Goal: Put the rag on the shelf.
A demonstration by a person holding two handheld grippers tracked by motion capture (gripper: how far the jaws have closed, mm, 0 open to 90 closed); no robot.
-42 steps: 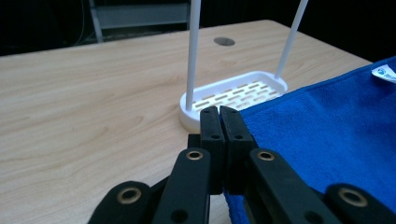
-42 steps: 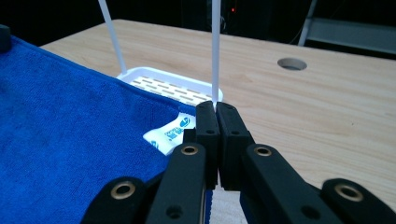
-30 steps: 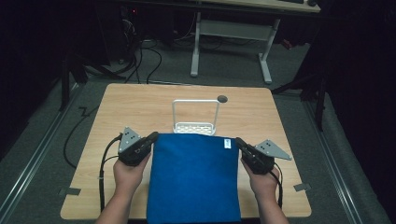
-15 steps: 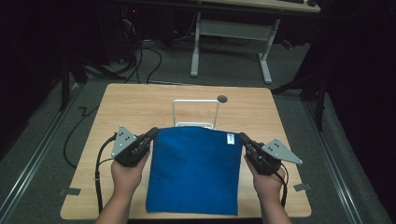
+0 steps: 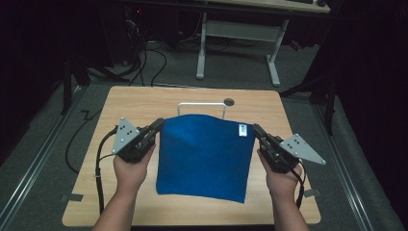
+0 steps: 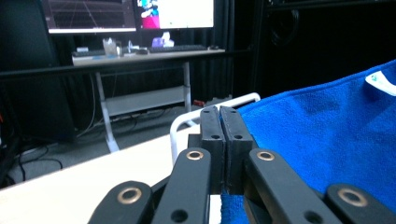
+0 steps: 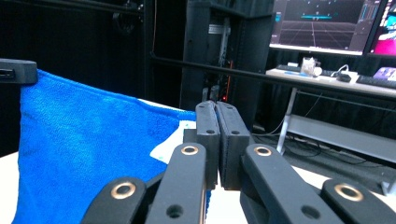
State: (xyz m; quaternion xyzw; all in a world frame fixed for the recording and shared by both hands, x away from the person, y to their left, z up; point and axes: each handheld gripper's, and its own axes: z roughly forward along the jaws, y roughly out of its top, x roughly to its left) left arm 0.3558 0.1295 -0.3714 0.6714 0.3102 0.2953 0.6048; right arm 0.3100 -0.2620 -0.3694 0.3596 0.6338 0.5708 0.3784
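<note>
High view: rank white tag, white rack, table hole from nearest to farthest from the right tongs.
From the right tongs:
1. White tag on the blue cloth's far right corner, beside them.
2. Table hole, farther back.
3. White rack, behind the cloth, toward the left.

Blue towel [image 5: 204, 156]: plain terry cloth, roughly square, small white label [image 5: 243, 129] near its far right corner. Held stretched by its two far corners, left gripper [image 5: 155, 128] and right gripper [image 5: 257, 131] each clamped on one; far edge lifted, near edge toward the person over the counter [image 5: 144, 103]. Far edge hangs just before a white wire rack [image 5: 201, 105].
</note>
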